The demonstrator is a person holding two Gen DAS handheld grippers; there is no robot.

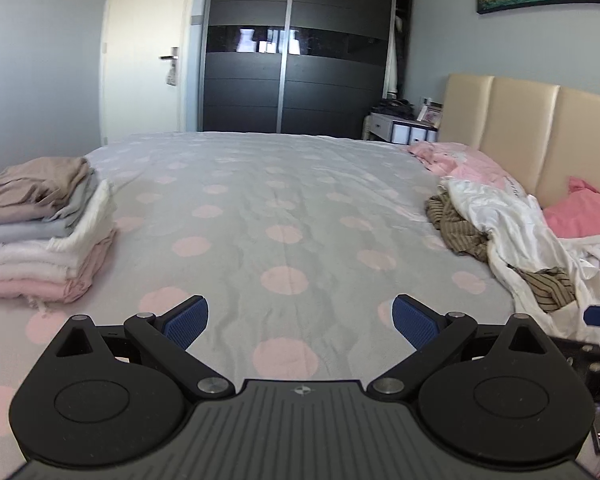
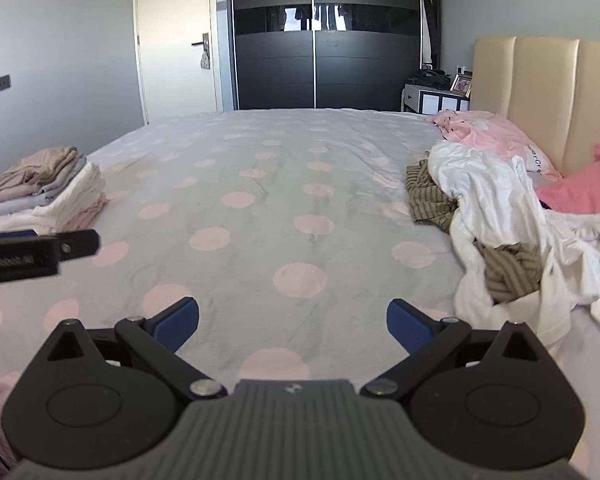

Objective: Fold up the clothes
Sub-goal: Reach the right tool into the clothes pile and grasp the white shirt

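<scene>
My left gripper (image 1: 300, 322) is spread wide with nothing between its blue pads (image 1: 186, 322), hovering over the bed (image 1: 284, 200), whose grey cover carries pale pink dots. My right gripper (image 2: 293, 326) is just as wide and just as empty, above the same cover. Part of the left gripper shows at the left edge of my right wrist view, so the two sit side by side.

Ahead and to the left of both grippers is the stack of folded clothes (image 1: 40, 232), near the bed's left edge: beige on top, then grey, white and pink layers. Ahead and to the right lies the loose heap (image 2: 500, 216), a crumpled white garment (image 1: 512, 232) draped over a brown striped one (image 1: 456, 224), with pink pieces behind it towards the cream headboard (image 1: 520, 128). The heap lies closer to my right gripper than the folded stack does. Neither gripper touches any cloth.

Straight beyond the bed stands a dark wardrobe (image 1: 292, 48), with a pale door (image 1: 148, 48) to its left.
</scene>
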